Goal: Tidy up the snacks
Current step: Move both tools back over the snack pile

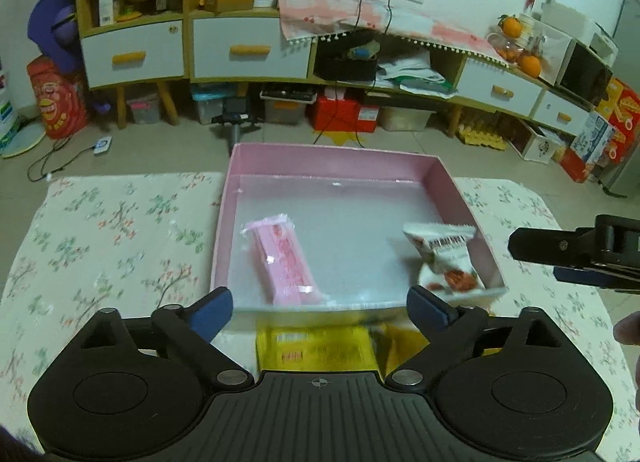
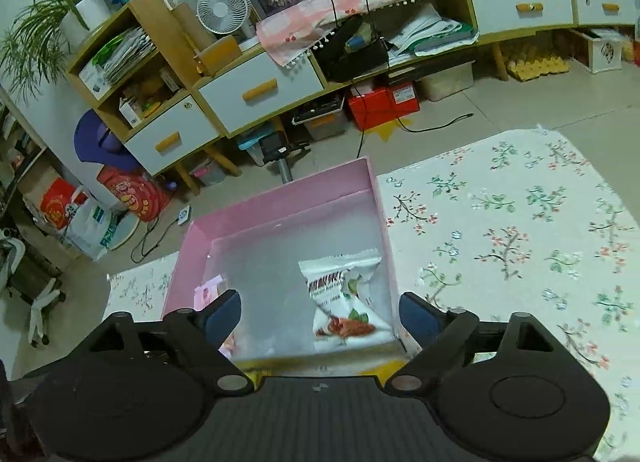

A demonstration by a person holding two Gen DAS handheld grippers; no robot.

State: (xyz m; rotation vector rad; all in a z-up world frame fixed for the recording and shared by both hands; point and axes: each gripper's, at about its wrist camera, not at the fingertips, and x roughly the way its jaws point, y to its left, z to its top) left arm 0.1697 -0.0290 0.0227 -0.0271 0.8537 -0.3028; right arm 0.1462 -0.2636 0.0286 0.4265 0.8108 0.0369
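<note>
The left hand-held gripper (image 1: 320, 312) is spread wide and holds nothing; it hangs above a yellow packet (image 1: 316, 348) lying on the counter (image 1: 100, 242) before the pink box (image 1: 340, 159). The right hand-held gripper (image 2: 320, 316) is spread wide too, empty, over the box's near edge. In the box, a pink bar (image 1: 284, 262) lies left, its long axis running away from the camera, leaning left. A white bag (image 1: 446, 262) stands tilted in the right corner. Its print is too blurred to read.
</note>
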